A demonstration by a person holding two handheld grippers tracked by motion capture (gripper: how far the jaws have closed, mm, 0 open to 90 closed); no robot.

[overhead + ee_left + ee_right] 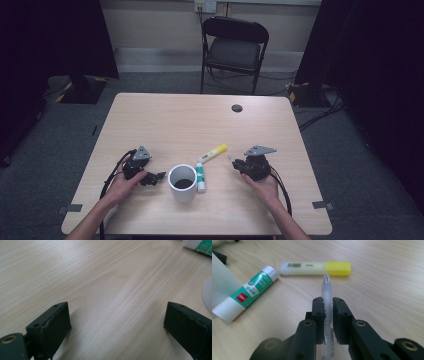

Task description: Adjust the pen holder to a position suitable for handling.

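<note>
Right gripper [327,307]: fingers clench a clear pen [327,291]. Left gripper [117,322]: released. Cup [182,183] seemingly empty (nothing stowed yet); glue stick [200,176], highlighter [212,153] at its 2 o'clock.

Your left gripper [117,322]: two black blocky jaws rise from bottom edge, spread wide apart, nothing between them. Left jaw sits lower left with brass-ringed screw hole at its base; right jaw cut off by right edge. Under them, pale wood-grain tabletop [100,277], grain running diagonally, soft shadow beside each jaw. At right edge, curved white rim of round object [208,293], partly out of view. Top right corner: white-and-green labelled object [200,246] lying on wood, mostly cropped, too little showing to identify.
</note>
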